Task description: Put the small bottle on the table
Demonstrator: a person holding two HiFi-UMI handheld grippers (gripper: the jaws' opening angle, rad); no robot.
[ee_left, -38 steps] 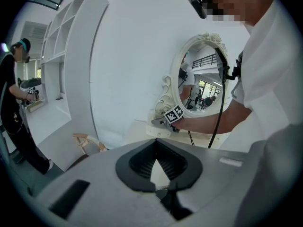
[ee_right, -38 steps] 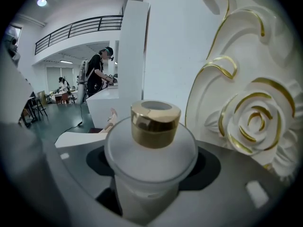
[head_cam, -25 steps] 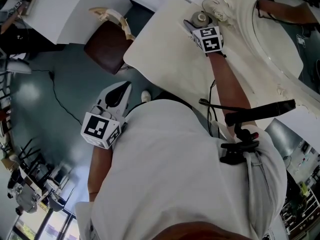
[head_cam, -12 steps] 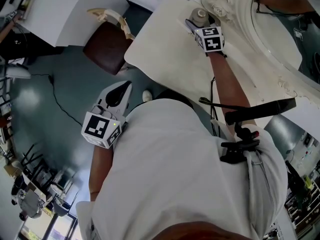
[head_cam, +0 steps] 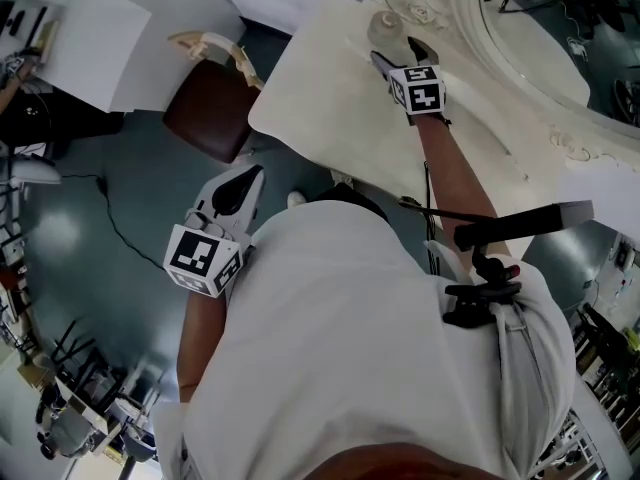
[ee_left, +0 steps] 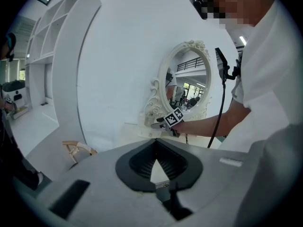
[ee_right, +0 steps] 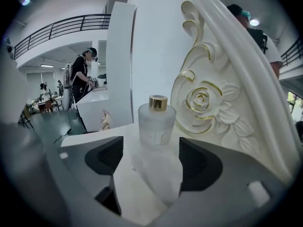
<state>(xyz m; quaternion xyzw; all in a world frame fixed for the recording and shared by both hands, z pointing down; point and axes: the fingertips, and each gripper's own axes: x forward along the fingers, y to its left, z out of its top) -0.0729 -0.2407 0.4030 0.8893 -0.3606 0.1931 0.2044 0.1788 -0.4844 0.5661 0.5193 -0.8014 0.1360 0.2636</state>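
The white table (head_cam: 320,98) bears an ornate mirror frame (ee_right: 208,103), cut off by the picture edges. The left gripper (ee_left: 156,167) hangs beside the table, jaws closed on nothing; the right gripper (ee_right: 151,162) gapes wide, and the small bottle (ee_right: 156,122) stands upright on the table just past its tips, touching neither jaw

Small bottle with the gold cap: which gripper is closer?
Right. The right gripper is open just short of the bottle; the left gripper hangs shut, far back from it.
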